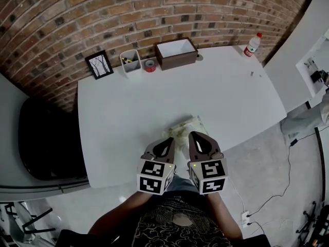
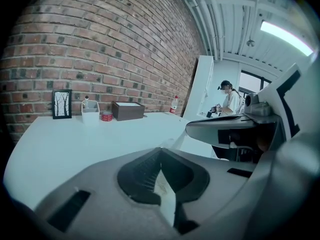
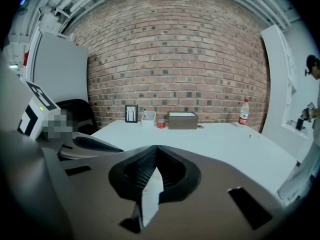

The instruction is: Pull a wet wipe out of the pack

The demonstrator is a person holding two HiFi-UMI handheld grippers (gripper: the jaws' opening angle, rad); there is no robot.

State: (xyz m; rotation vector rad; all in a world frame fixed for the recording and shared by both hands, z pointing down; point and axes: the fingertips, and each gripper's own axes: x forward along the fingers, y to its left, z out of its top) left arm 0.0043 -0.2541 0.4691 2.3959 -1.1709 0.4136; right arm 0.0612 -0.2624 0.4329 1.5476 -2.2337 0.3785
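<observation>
The wet wipe pack [image 1: 186, 125], pale green and white, lies flat on the white table [image 1: 128, 112] near its front edge. My left gripper [image 1: 169, 140] and right gripper [image 1: 195, 135] hover side by side over the pack's near end. Whether they touch it cannot be told. Both are shut with nothing between the jaws. In the left gripper view the left gripper [image 2: 159, 152] shows its jaws meeting in a closed seam. The right gripper [image 3: 156, 148] looks the same in its own view. The jaws hide the pack in both gripper views.
Along the table's far edge by the brick wall stand a framed picture [image 1: 99, 64], a white pen cup [image 1: 131, 62], a red tape roll [image 1: 149, 66] and a brown box [image 1: 176, 53]. A bottle [image 1: 252, 44] sits far right. A black chair [image 1: 46, 138] is left. A person [image 2: 230, 98] stands in the background.
</observation>
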